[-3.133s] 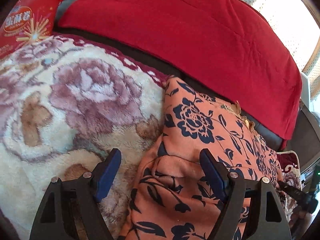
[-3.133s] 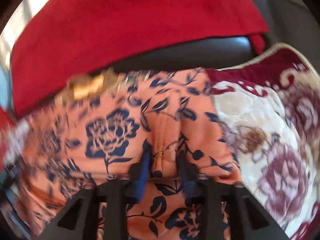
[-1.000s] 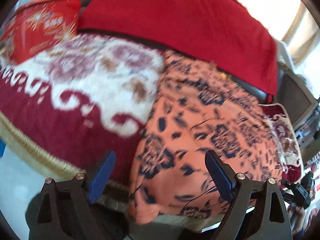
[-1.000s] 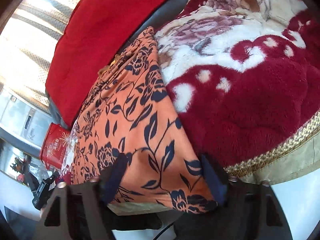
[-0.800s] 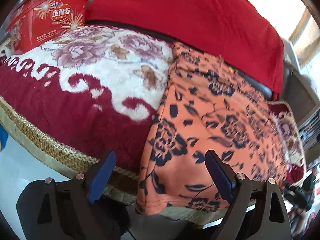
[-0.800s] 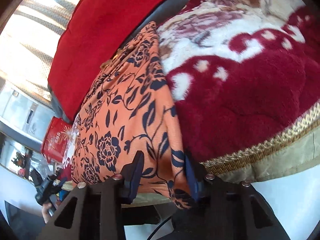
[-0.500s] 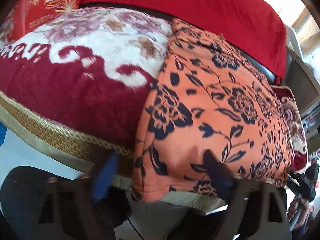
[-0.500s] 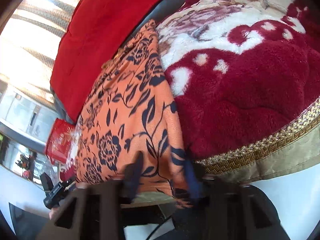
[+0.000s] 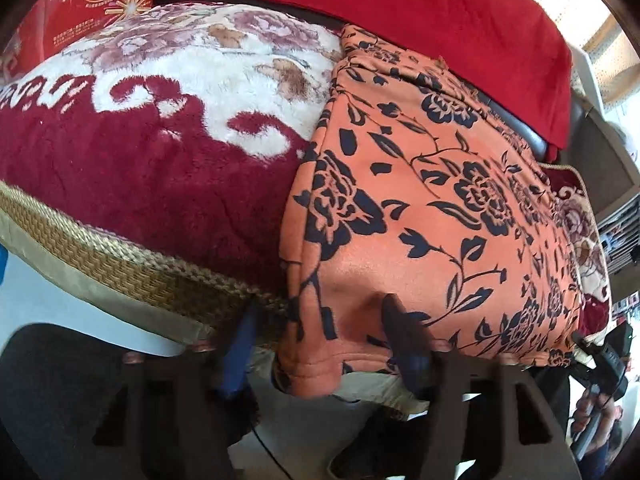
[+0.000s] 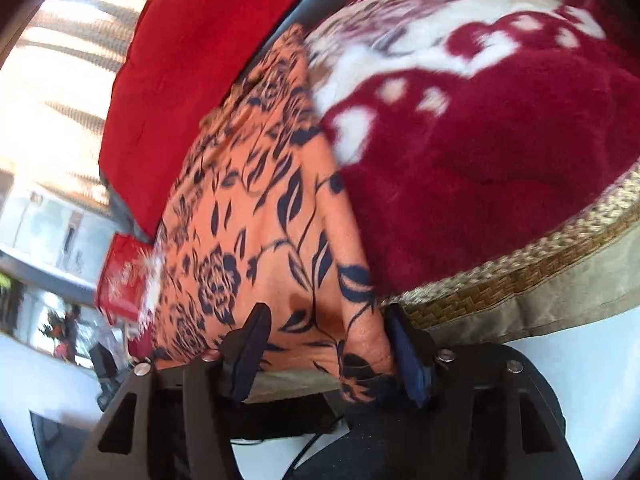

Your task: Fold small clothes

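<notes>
— Left hand-held gripper (image 9: 316,344) first: we see its blue fingers (image 9: 240,356) apart, straddling the near left corner of the orange floral garment (image 9: 420,208), which droops over the front edge of the plush blanket (image 9: 140,160). Half a second ago the same fingers were spread about as wide and sat lower against the hem; now the corner hangs between them, though we cannot tell whether either pad touches the cloth.

— And the right hand-held gripper (image 10: 326,354)? We see it standing open around the garment's near right corner (image 10: 360,364), one finger on the orange cloth, the other beside the woven gold trim (image 10: 520,276) of the blanket.

— At 0.8 seconds ago that pair was much narrower, nearly pinching the hem. Now the gap is clearly wider.

— Where does the garment lie overall?

— We find it spread flat along the blanket, running from the front edge back to the red cushion (image 9: 400,12), with its near hem hanging over the edge. Three seconds ago both cameras were close above the cloth; now they look from below the edge. The red tin (image 9: 92,4) stands at the far left of the blanket.
</notes>
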